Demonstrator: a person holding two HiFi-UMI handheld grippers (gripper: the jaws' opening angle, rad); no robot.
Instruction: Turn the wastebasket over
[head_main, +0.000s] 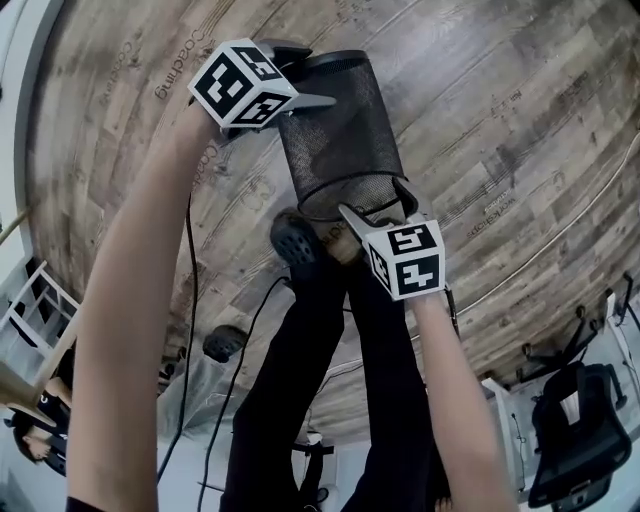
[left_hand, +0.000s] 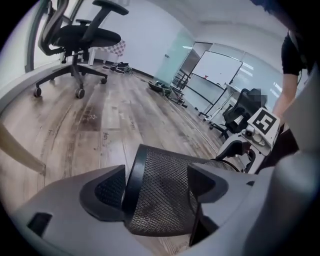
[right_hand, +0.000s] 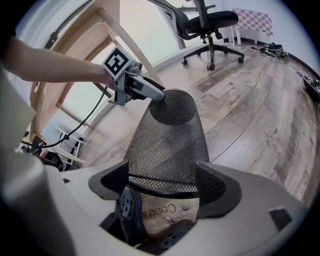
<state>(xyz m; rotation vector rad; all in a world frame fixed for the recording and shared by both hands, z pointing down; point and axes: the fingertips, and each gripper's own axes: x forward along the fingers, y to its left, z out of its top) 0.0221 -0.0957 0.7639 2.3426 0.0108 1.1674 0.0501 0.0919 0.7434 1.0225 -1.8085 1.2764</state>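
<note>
Left gripper view: left gripper jaws spread wide, straddling the closed base end of the wastebasket. The black base band sits just inside the 9 o'clock pad, and the 3 o'clock pad overlaps the mesh wall. Neither pad visibly presses, so I read it as open around the base, not clamped. Basket is black wire mesh, tipped over at a tilt, base toward this camera, mouth end away at 2 o'clock. Wood floor behind, office chair at 11 o'clock, whiteboard at 1 o'clock

Right gripper view: right gripper clamped on the mouth end, one pad each side of the wire rim, at 9 and 3 o'clock. Basket tapers away from it toward 12 o'clock, where the left gripper meets the base from 10 o'clock. Through the open mouth at 6 o'clock there's a black shoe and printed floorboard, so the mouth sits over the person's foot. Pale wooden frame at 11 o'clock

Head view: basket at centre-top, base at 12 o'clock, mouth toward the person. Left arm comes in from 7 o'clock to the base, right arm from 5 o'clock to the rim. Black trousers at 6 o'clock, cable running beside the left arm
</note>
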